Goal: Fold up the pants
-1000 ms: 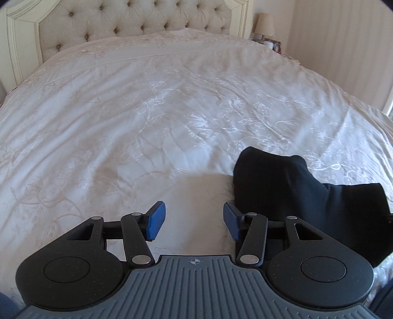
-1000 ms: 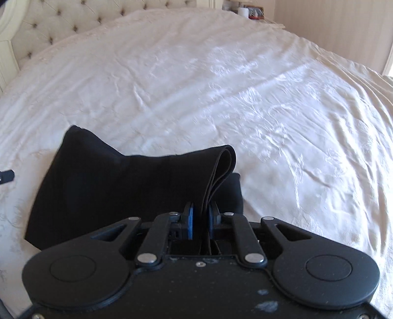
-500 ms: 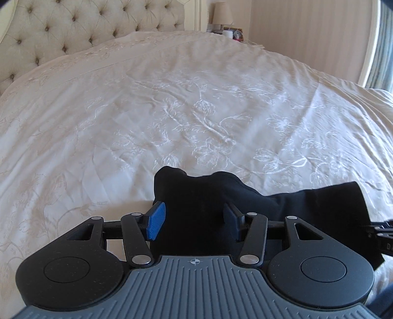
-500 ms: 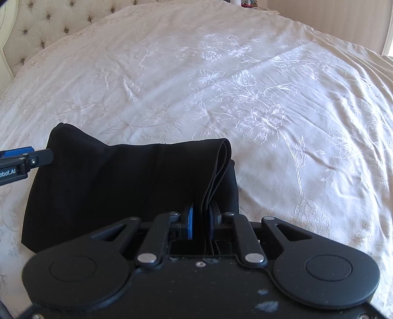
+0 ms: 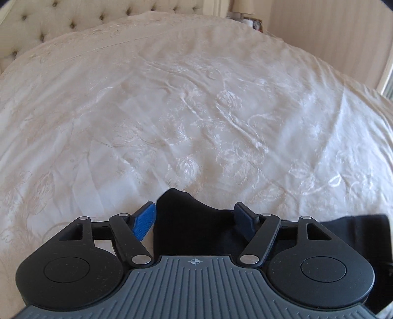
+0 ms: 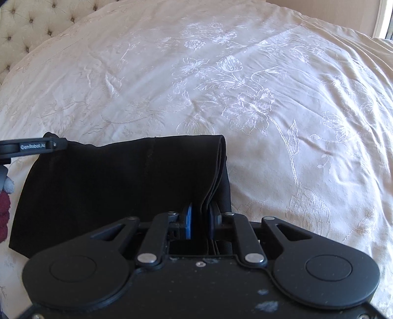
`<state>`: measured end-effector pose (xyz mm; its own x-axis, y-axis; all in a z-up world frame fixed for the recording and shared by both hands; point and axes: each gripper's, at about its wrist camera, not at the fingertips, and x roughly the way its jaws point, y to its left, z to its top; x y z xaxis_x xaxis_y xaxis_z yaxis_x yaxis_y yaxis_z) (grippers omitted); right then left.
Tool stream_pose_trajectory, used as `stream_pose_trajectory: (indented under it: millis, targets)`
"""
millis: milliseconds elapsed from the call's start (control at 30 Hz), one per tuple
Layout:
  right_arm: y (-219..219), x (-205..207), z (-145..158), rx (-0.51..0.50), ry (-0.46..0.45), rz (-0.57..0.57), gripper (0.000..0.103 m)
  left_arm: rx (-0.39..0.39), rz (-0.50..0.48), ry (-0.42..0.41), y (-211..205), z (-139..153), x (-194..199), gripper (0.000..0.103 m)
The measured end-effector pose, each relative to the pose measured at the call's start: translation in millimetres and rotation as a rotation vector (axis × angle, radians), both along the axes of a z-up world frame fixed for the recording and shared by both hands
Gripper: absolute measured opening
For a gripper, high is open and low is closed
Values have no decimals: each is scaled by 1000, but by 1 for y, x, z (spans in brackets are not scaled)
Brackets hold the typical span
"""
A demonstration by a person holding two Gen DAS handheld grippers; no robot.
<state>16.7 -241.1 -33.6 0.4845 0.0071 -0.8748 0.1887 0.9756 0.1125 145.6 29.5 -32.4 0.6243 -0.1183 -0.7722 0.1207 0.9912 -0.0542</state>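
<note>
The black pants [image 6: 118,179] lie folded on the white bedspread [image 6: 245,86]. My right gripper [image 6: 200,224] is shut on the stacked layers at the pants' right edge. In the left wrist view my left gripper [image 5: 195,218] is open, its blue pads on either side of the pants' left corner [image 5: 186,218], not closed on it. The left gripper's finger [image 6: 34,146] shows at the pants' far left corner in the right wrist view.
A tufted headboard [image 5: 49,27] stands at the far end of the bed. A nightstand with small items [image 5: 248,19] is at the back right beside a striped wall [image 5: 331,32]. The bed's right edge drops off near a window frame [image 6: 380,19].
My left gripper has moved right and forward, so the pants' corner now sits between its open pads. The right gripper keeps its hold and has lowered slightly toward the bed.
</note>
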Motion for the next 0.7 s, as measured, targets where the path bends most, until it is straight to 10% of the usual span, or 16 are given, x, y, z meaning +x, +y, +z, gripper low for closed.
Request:
stream_pose_trajectory:
  millis: [700]
  targets:
    - [5, 0, 1, -30, 13, -35, 15, 130, -41, 117, 5, -32, -53, 72]
